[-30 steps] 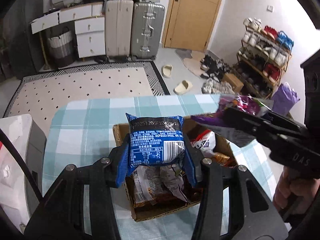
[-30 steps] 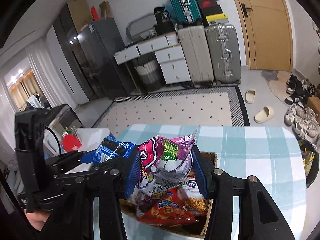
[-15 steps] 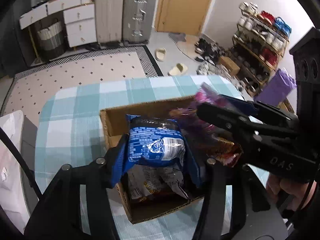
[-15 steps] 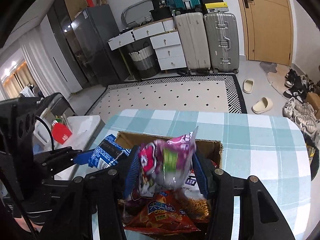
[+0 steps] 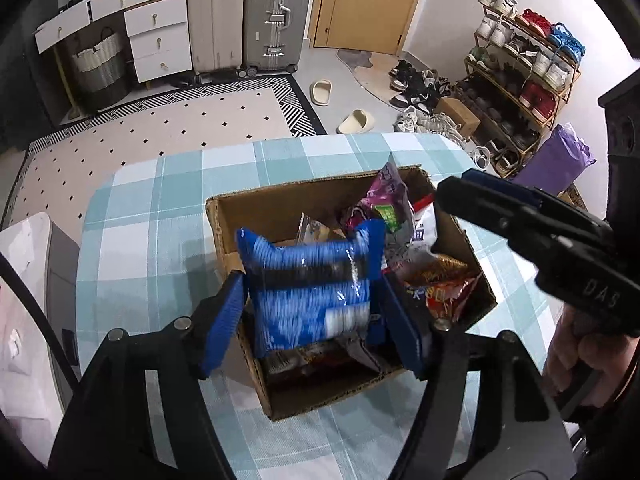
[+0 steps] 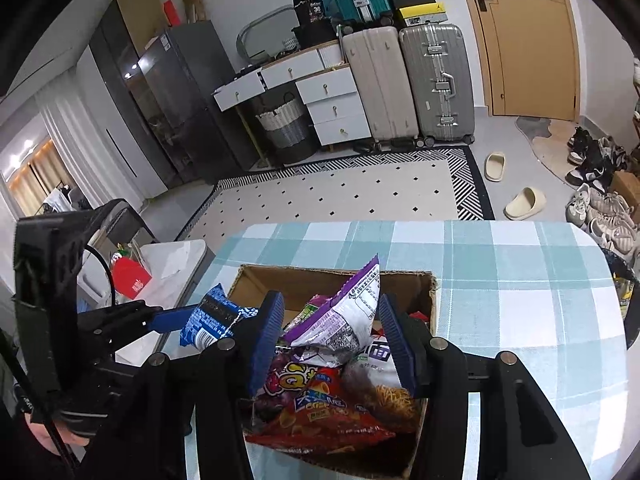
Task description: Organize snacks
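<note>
On a checked table (image 5: 160, 208), a box (image 5: 256, 208) is filled: left gripper (image 5: 310, 300) opening around a light, crinkly blue packet (image 5: 308, 292); purple bag (image 6: 340, 316) is pinched by the right gripper (image 6: 332, 336).

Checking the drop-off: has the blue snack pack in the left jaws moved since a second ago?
Yes. The blue snack pack has dropped against the cardboard box, now blurred inside its near-left corner as the left gripper jaws are opening around it.

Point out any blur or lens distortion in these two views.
Left wrist view: the blue snack packet is streaked with motion blur; the cardboard box stays sharp. Right wrist view: sharp throughout, the purple snack bag crisp. Both views bend at the edges, with dark corners.
</note>
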`<move>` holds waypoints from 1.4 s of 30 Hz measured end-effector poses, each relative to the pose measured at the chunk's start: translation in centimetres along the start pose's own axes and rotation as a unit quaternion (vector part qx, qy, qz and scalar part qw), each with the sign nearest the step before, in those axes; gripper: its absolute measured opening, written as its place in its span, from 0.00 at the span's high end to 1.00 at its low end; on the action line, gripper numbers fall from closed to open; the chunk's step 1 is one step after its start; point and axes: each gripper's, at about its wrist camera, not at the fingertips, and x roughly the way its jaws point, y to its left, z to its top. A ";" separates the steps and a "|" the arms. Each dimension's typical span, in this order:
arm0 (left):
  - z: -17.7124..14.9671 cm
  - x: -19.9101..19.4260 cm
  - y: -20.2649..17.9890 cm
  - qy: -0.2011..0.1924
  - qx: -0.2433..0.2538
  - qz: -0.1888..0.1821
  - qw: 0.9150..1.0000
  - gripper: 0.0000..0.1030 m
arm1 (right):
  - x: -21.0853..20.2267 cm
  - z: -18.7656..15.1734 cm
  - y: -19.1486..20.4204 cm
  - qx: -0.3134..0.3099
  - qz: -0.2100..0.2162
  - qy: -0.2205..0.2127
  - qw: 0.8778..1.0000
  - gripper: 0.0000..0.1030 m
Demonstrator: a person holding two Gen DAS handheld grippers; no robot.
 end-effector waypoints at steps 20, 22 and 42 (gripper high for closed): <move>-2.1 -5.5 -0.5 -0.043 -0.009 0.040 0.998 0.36 | -3.9 -0.9 1.2 0.001 0.004 -0.016 1.000 0.50; -2.6 -6.9 -0.8 -0.062 -0.008 0.056 0.996 0.36 | -4.9 -1.1 1.5 -0.002 0.007 -0.023 1.000 0.50; -11.6 -22.6 -4.7 -0.245 -0.024 0.111 0.963 0.02 | -19.1 -7.5 7.3 -0.101 0.044 -0.170 0.979 0.03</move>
